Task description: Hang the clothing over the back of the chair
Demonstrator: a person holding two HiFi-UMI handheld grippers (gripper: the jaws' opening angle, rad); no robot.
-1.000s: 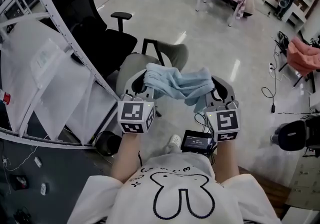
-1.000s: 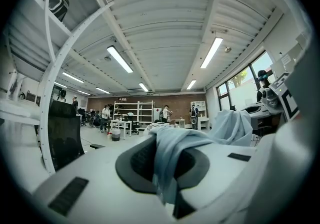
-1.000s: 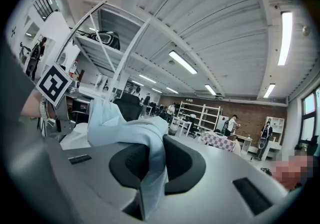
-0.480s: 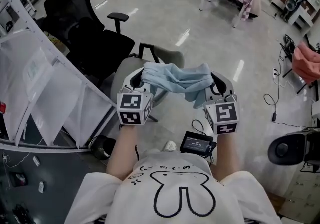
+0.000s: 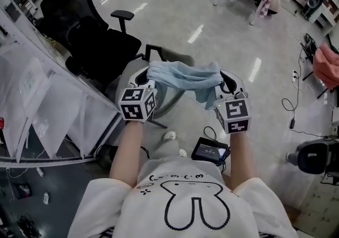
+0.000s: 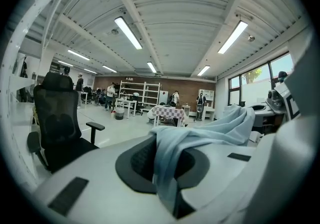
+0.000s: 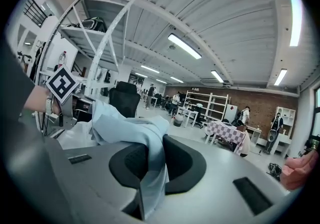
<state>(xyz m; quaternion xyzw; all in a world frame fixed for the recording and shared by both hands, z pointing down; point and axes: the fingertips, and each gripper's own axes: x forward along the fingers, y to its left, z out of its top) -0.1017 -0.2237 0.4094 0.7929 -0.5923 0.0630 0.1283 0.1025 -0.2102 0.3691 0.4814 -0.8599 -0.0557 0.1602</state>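
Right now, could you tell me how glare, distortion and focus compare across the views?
Head view: sharp, edges bowed, lamp glare streaking the glossy floor. Left gripper view: heavy fisheye, black corners, blue garment slightly soft. Right gripper view: same fisheye vignette, ceiling lamps blown out.

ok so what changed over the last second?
The left gripper and right gripper carried the light blue garment forward, toward the back of the grey chair. Left jaws stay clamped on it; right jaws are opening, cloth still between them. Garment still stretched between the two, not yet draped.
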